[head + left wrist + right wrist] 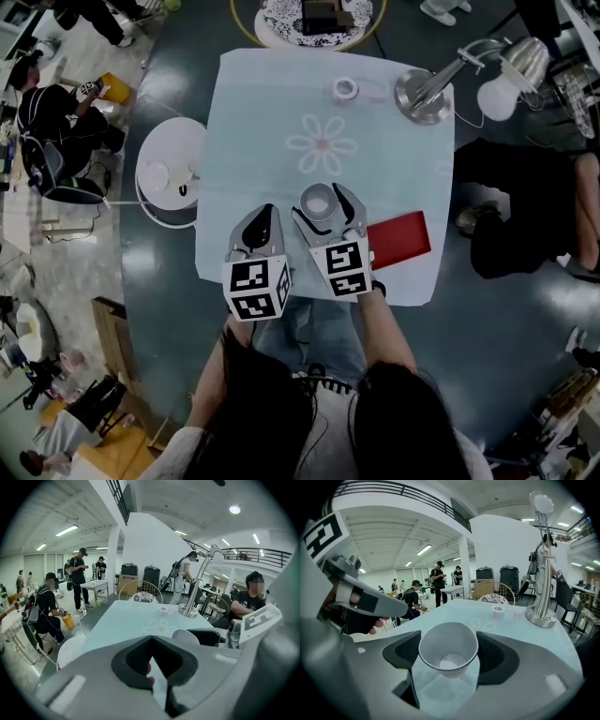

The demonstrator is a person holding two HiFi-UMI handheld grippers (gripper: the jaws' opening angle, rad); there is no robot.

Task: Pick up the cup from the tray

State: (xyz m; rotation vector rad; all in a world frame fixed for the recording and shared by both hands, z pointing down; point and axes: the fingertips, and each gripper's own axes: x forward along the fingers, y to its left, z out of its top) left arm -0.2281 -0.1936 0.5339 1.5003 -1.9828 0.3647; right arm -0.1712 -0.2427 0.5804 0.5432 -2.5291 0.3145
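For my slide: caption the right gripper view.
Right gripper clasping a white paper cup, pale table and lamp behind.

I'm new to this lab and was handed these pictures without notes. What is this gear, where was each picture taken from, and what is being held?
There is no robot here. A person holds a hand tool with two jaws in each hand. The head view comes from a camera on the person's head and looks down at a table under a pale cloth. The two gripper views come from cameras riding on the tools, each looking along its own jaws. The right gripper has its jaws closed on a white cup. The left gripper has its jaws together with nothing between them. A red tray, a small roll and a desk lamp sit on the table.
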